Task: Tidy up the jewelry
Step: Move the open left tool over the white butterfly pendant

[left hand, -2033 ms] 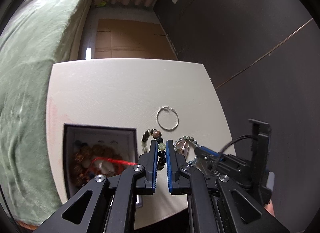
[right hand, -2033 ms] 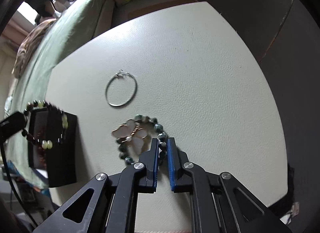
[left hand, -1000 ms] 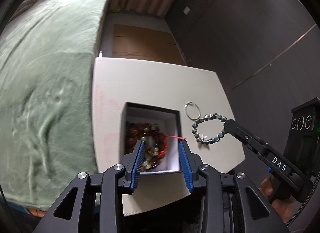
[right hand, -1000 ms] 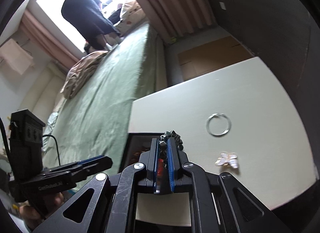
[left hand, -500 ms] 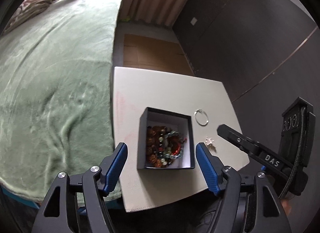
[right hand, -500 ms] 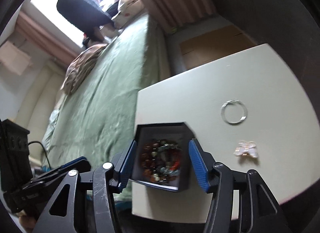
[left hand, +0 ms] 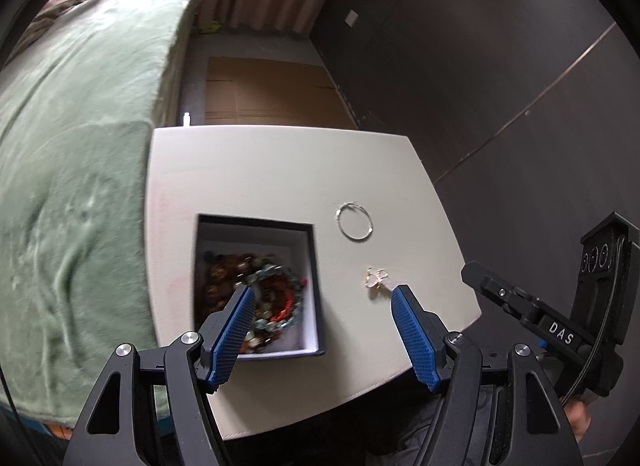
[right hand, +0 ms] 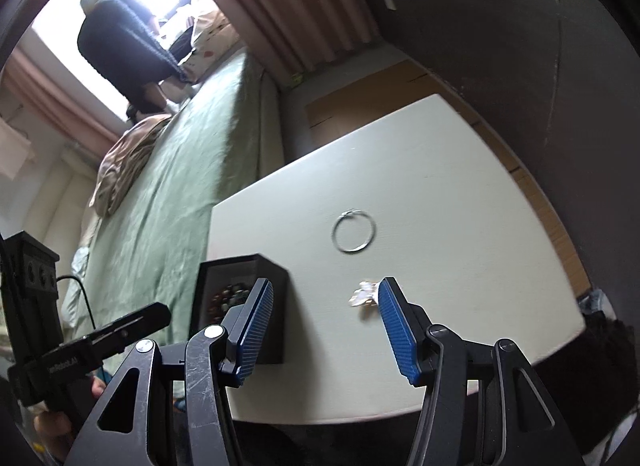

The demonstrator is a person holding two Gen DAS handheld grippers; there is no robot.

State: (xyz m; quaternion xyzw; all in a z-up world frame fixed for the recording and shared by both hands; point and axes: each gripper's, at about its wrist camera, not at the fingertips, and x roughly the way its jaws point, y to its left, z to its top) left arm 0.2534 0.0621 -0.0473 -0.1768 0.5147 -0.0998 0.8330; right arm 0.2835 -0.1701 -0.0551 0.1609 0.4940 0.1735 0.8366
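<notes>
A black jewelry box (left hand: 314, 290) with a white lining sits on the white table (left hand: 260, 169), and several bead bracelets (left hand: 276, 290) are heaped inside it. To its right lie a thin silver hoop (left hand: 355, 221) and a small pale clover charm (left hand: 376, 278). My left gripper (left hand: 322, 298) hangs open above the box's near edge, holding nothing. The right wrist view shows the box (right hand: 276, 306) on the left, the hoop (right hand: 354, 230) and the charm (right hand: 363, 293). My right gripper (right hand: 324, 294) is open and empty above the table between box and charm.
A green bedspread (left hand: 72, 145) borders the table's left side. A dark wall (left hand: 480, 85) stands on the right, with brown cardboard (left hand: 264, 93) on the floor beyond. A person in dark clothes (right hand: 120, 37) is by the window at the bed's far end.
Both grippers opened and dropped their bead bracelets into the box. Both then pulled back and to the right, so the hoop and charm sit nearer their jaws.
</notes>
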